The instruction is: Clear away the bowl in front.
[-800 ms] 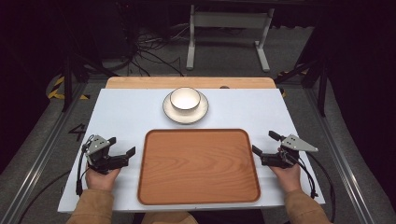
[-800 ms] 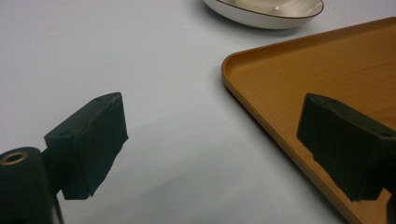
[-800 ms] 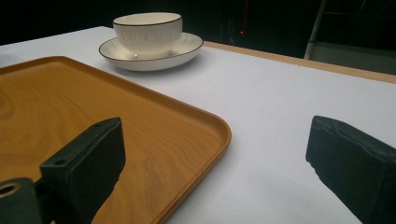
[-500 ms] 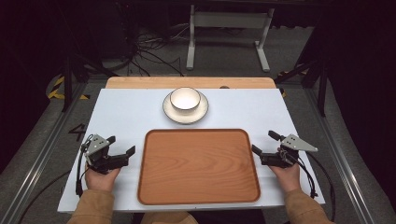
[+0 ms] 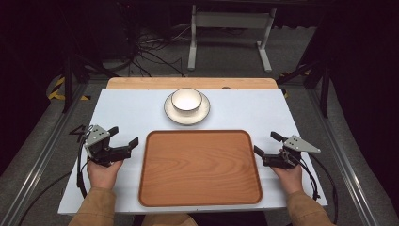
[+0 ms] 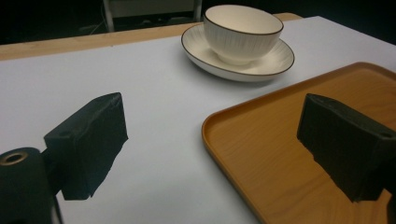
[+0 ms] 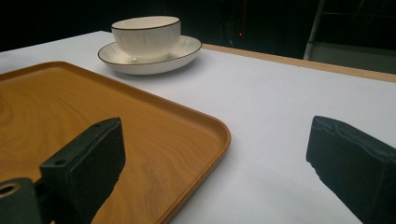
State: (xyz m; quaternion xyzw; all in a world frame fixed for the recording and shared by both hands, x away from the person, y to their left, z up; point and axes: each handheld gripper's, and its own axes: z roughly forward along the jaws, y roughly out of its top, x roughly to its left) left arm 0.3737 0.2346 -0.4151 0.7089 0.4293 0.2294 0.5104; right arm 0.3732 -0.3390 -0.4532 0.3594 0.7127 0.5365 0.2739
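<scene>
Wooden and bare, the tray [image 5: 200, 167] is laid at the middle of the white bench [image 5: 122, 113], with the left tool [image 5: 123, 139] just beside its left edge and the right tool [image 5: 264, 145] just beside its right edge. Both tools are held wide apart and nothing is gripped by either. Beyond the tray's far edge, apart from it, a pale bowl [image 5: 187, 100] is seated on a saucer [image 5: 175, 113].

Several slips can be foreseen. If the tray's low rim is taken by only one side, or unevenly, the tray is likely to be tilted or twisted out of the jaws. If the bowl is lifted by its thin, smooth wall, it may be pinched askew and dropped. If the saucer alone is gripped, the bowl, merely resting on it, could be slid off or tipped. A tray pushed forward carelessly could also be knocked against the saucer, since little bench is left between them.
</scene>
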